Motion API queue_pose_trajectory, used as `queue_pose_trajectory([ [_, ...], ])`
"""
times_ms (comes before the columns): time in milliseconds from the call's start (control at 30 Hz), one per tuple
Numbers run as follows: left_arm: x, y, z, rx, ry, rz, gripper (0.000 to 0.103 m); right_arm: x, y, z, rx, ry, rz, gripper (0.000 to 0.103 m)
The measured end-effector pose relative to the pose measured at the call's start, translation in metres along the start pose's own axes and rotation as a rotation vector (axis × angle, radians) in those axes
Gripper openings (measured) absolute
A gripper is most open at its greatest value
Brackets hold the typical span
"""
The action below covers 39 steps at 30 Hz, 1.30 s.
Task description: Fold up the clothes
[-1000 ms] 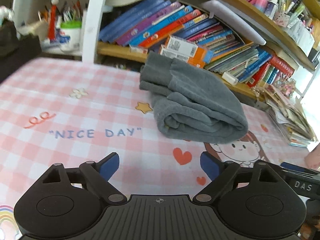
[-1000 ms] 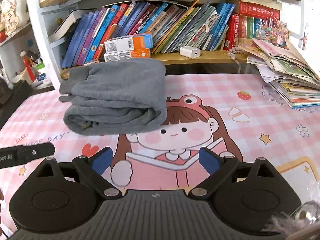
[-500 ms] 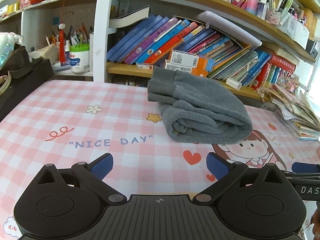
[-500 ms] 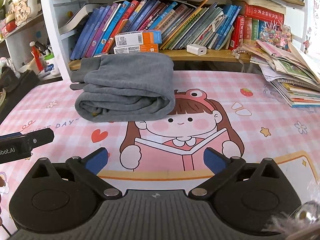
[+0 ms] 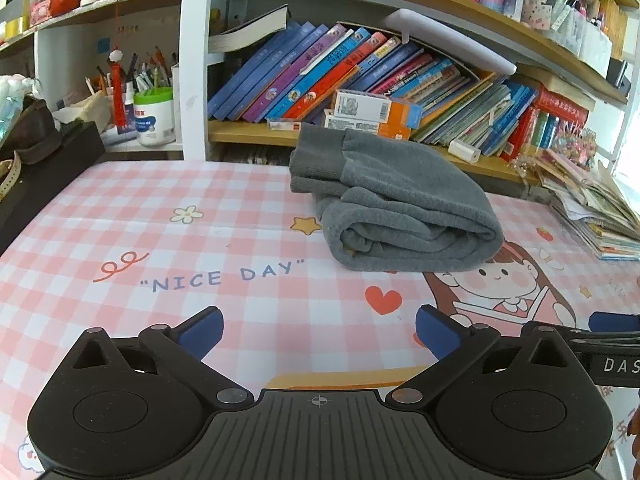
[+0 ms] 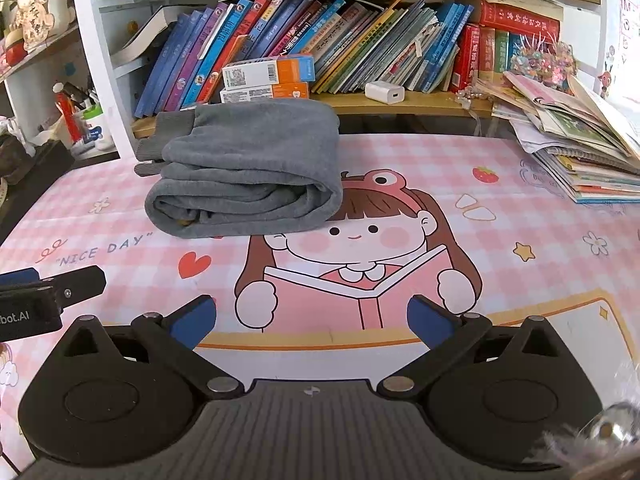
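Both tongs, left gripper (image 5: pixel 319 330) and right gripper (image 6: pixel 311 316), spread wide, empty, well short of folded grey fleece garment (image 6: pixel 248 176) on pink checked cartoon tablecloth (image 6: pixel 520 216) near bookshelf. Folding probably finished; hidden far-side layers unverifiable.

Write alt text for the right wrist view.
A folded grey garment lies on a pink checked cartoon tablecloth before a crowded bookshelf. The right hand-held gripper is open and empty in the foreground.
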<state>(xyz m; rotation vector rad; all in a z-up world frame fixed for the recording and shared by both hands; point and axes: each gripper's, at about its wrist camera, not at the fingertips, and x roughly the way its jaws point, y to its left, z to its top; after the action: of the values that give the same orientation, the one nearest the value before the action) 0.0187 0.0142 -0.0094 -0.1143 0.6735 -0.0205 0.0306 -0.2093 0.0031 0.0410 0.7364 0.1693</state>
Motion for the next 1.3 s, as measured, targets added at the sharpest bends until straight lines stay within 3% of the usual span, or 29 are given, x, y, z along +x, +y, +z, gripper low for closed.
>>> queue_pose_trajectory([
  [1300,0.0013,0.0002,0.0002,-0.001,-0.001,-0.010,0.103,0.0102,0.0007,0.0023,-0.014,0.030,0.015,0.103],
])
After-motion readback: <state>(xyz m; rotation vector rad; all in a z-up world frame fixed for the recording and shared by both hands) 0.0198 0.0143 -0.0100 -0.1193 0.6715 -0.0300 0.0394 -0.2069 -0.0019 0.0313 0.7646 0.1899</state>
